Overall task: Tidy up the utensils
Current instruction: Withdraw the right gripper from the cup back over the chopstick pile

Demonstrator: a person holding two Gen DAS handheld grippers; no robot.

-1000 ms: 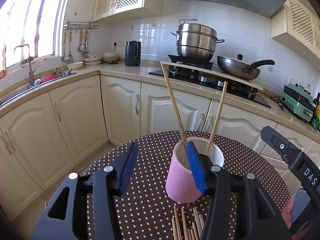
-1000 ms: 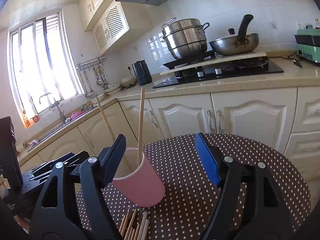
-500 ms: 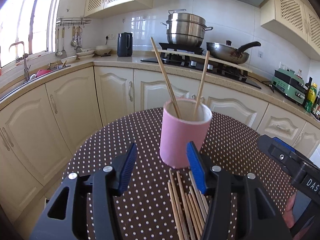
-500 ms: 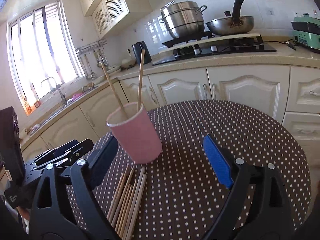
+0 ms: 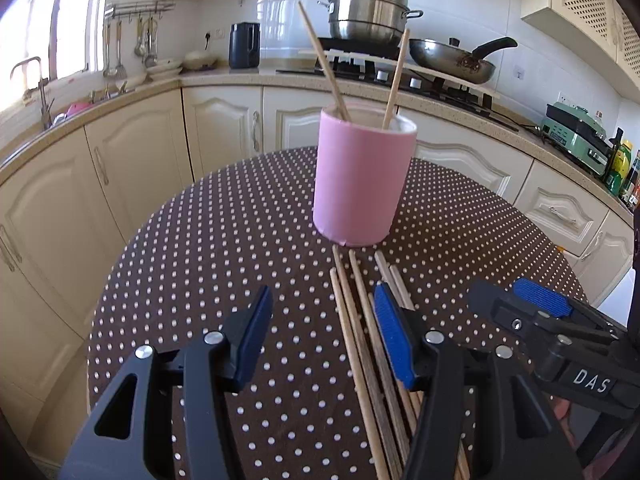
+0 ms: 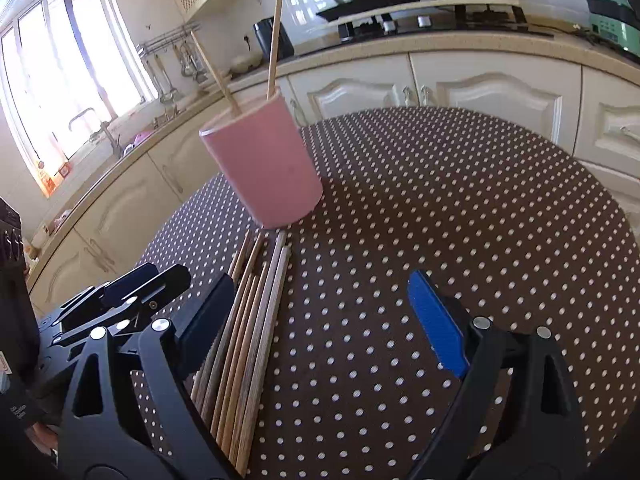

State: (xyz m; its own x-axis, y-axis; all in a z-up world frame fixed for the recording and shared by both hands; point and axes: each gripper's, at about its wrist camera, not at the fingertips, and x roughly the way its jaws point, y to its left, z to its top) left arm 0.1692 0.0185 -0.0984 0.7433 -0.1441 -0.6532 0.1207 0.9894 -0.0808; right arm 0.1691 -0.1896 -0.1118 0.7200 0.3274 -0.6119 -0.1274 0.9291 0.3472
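A pink cup [image 5: 360, 176] stands on the brown dotted round table [image 5: 200, 264] with two chopsticks [image 5: 394, 76] leaning in it. A bundle of several wooden chopsticks [image 5: 356, 340] lies flat in front of the cup, pointing at it. My left gripper [image 5: 322, 334] hovers open just above the bundle's left side; the sticks run under its right pad. In the right wrist view the cup [image 6: 264, 168] is ahead on the left. My right gripper [image 6: 324, 316] is wide open, with the chopstick bundle [image 6: 248, 340] running under its left finger. Neither holds anything.
Cream kitchen cabinets and a counter [image 5: 224, 80] curve behind the table, carrying a stove with a steel pot [image 5: 368, 12] and a pan [image 5: 452, 60], a dark kettle [image 5: 244, 46] and a sink at the window. The two grippers sit close side by side.
Both grippers have dropped lower and drawn back from the cup, so the bundle of chopsticks now lies under them. The right jaws stand wider than a second ago.
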